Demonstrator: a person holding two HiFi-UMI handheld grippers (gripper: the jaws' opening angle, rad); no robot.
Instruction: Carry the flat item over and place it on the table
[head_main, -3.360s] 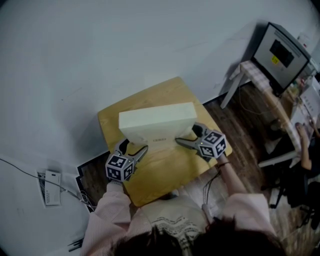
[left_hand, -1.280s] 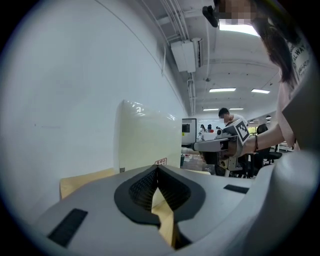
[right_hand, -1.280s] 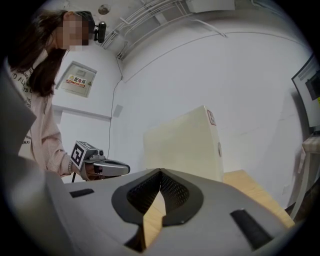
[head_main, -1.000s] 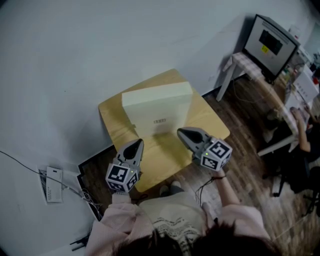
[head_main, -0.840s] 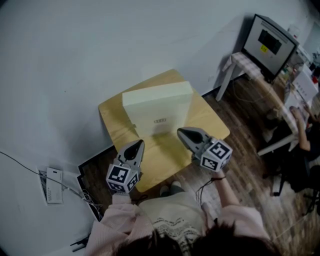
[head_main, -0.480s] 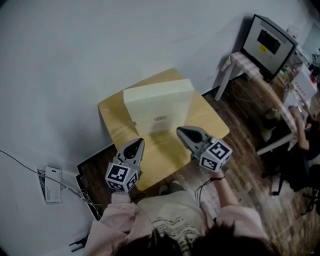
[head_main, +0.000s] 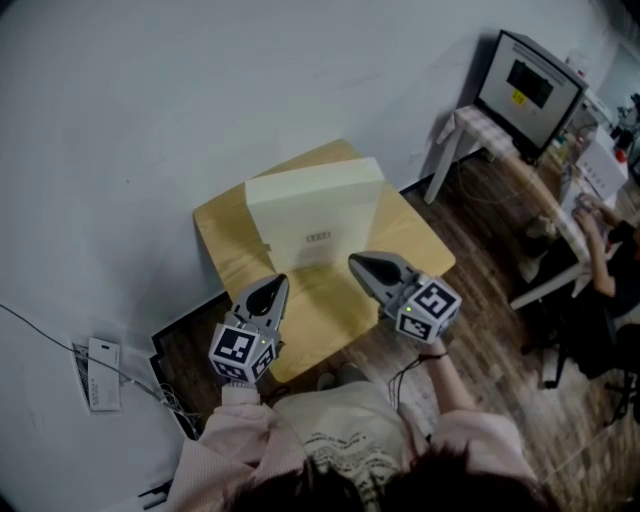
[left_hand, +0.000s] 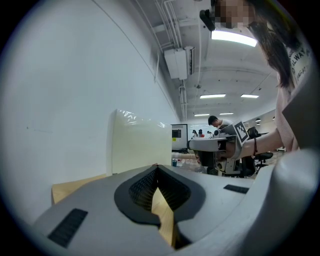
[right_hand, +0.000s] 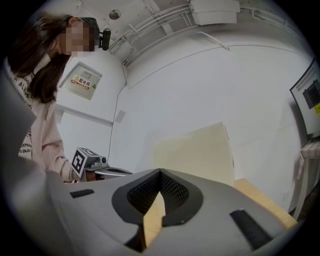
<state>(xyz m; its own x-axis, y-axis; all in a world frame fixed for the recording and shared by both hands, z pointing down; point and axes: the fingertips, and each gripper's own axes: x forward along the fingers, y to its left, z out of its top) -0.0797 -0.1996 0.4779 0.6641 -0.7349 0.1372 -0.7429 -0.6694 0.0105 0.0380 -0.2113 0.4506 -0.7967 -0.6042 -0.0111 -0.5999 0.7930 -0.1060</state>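
The flat item, a pale cream box (head_main: 313, 222), stands on the small wooden table (head_main: 420, 245), upright or tilted back at the wall, apart from both grippers. It shows as a pale slab (left_hand: 141, 147) in the left gripper view and as a cream panel (right_hand: 197, 155) in the right gripper view. My left gripper (head_main: 270, 288) is shut and empty over the table's near left edge. My right gripper (head_main: 357, 265) is shut and empty too, hanging over the table's near right part. Each points at the box from a short way off.
A white wall (head_main: 200, 90) runs behind the table. A monitor (head_main: 528, 88) stands on a side table (head_main: 470, 125) at the upper right, with a seated person (head_main: 605, 250) beyond. A white device with cables (head_main: 100, 360) lies on the floor at the left.
Both grippers let go of the box and drew back toward me, jaws shut. Over the last second they hardly moved; the right one crept slightly left.
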